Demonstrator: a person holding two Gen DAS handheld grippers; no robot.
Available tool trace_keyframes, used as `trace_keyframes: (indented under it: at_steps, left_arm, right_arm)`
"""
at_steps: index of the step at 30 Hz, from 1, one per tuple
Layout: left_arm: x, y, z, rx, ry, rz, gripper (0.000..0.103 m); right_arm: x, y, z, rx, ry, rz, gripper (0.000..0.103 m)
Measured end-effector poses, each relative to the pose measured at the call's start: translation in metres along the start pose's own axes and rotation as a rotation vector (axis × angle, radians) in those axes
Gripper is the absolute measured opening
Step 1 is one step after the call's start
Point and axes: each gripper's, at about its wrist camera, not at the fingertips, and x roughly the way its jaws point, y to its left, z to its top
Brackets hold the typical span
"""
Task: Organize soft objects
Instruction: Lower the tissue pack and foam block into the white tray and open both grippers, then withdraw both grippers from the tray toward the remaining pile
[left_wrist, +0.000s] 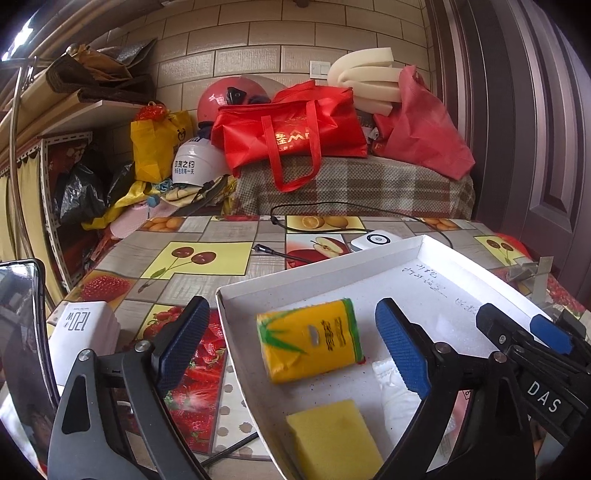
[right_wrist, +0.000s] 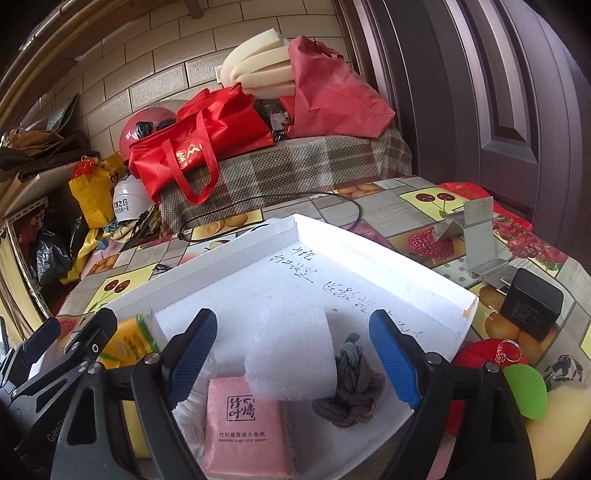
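Note:
A shallow white tray (left_wrist: 317, 264) with handwriting on its floor lies on the fruit-print table. My left gripper (left_wrist: 291, 347) is open over it, and a yellow tissue pack (left_wrist: 310, 339) lies between its blue pads without touching them. A yellow sponge (left_wrist: 332, 439) and a white wrapper (left_wrist: 399, 398) lie nearer the camera. My right gripper (right_wrist: 295, 354) is open too, above a white foam piece (right_wrist: 291, 354). A grey knotted cord (right_wrist: 351, 384) and a pink tissue pack (right_wrist: 245, 424) lie by the foam. Each view shows the other gripper at its edge.
On the table right of the tray (right_wrist: 388, 254) stand a black charger (right_wrist: 532, 306), a metal stand (right_wrist: 476, 236) and a red and green keyring (right_wrist: 517, 380). A white charger (left_wrist: 81, 332) sits left. A black cable (left_wrist: 332, 208) and red bags (left_wrist: 291, 129) lie beyond.

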Motion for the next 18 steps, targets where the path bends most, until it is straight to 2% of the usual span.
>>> trace_keyframes:
  at_steps: [12, 18]
  left_arm:
    - [-0.015, 0.004, -0.003, -0.020, -0.080, 0.022, 0.096]
    - [-0.027, 0.012, -0.007, -0.056, -0.087, 0.030, 0.096]
  right_arm:
    - [-0.008, 0.001, -0.002, -0.007, -0.046, -0.013, 0.093]
    - [-0.014, 0.007, -0.004, -0.037, -0.055, -0.014, 0.093]
